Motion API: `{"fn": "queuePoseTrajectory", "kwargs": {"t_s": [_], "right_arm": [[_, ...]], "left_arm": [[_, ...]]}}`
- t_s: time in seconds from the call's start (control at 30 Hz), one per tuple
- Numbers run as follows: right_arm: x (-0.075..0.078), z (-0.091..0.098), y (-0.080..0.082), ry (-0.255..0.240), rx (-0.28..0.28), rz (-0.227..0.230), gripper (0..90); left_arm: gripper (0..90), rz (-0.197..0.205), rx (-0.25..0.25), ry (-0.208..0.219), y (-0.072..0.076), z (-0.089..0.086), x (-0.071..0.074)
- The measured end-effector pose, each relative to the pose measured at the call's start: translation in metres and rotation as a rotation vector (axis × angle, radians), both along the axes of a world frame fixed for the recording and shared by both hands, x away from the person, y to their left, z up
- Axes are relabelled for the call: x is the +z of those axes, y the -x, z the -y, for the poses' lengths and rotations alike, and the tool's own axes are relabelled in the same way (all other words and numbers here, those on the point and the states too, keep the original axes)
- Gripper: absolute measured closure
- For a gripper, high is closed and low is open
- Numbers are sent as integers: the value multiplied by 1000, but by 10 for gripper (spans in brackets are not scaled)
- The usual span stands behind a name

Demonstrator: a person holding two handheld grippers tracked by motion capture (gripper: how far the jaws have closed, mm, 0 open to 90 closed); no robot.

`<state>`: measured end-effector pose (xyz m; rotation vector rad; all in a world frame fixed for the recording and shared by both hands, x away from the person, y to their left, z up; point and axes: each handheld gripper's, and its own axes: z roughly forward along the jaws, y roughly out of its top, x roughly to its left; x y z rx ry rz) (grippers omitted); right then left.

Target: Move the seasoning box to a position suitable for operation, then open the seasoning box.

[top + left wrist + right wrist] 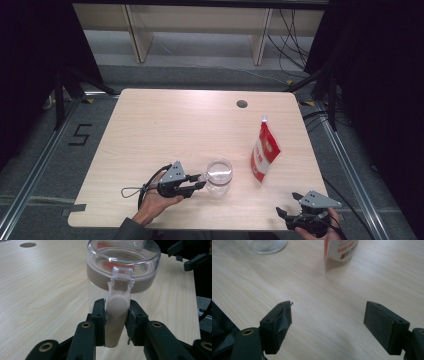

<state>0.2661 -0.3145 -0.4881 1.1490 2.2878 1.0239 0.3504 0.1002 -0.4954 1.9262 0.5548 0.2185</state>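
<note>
Left gripper (116,322) clamped on jug handle (117,315); right gripper (328,322) open, idle. Pouch (264,151) beyond, seemingly unopened; filling pending.

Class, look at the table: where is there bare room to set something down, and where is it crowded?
Free: the whole far half of the table up to the round hole, and the left side. Crowded: the near right, where the left gripper clamps the clear jug's handle, beside the red-and-white pouch and the open right gripper.

The table (165,120) carries one clear jug (219,176) and one red-and-white pouch (263,151). Two grippers are there, left gripper (199,181) and right gripper (288,205).
</note>
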Motion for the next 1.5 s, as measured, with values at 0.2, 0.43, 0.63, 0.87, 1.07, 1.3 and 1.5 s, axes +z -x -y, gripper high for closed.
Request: {"fn": "queuePoseTrajectory", "kwargs": {"t_s": [0.2,0.43,0.63,0.87,1.07,1.3,1.5], "right_arm": [[0,-3,1,-5,-4,-13,231],[0,-3,0,-7,-7,-13,231],[-1,-3,-2,-4,16,2,231],[0,-4,0,-6,-1,-11,232],[-1,-5,-2,4,32,16,235],[0,-6,-1,16,37,20,238],[0,-6,-1,18,34,22,239]], "left_arm": [[625,-20,58,4,2,-2,-2],[436,-56,68,6,6,-4,-2],[336,-113,114,28,12,-11,1],[319,-133,150,69,15,-19,9],[380,-135,177,110,19,-22,19],[506,-137,215,158,23,-20,30],[726,-44,213,136,28,-13,41]]}}
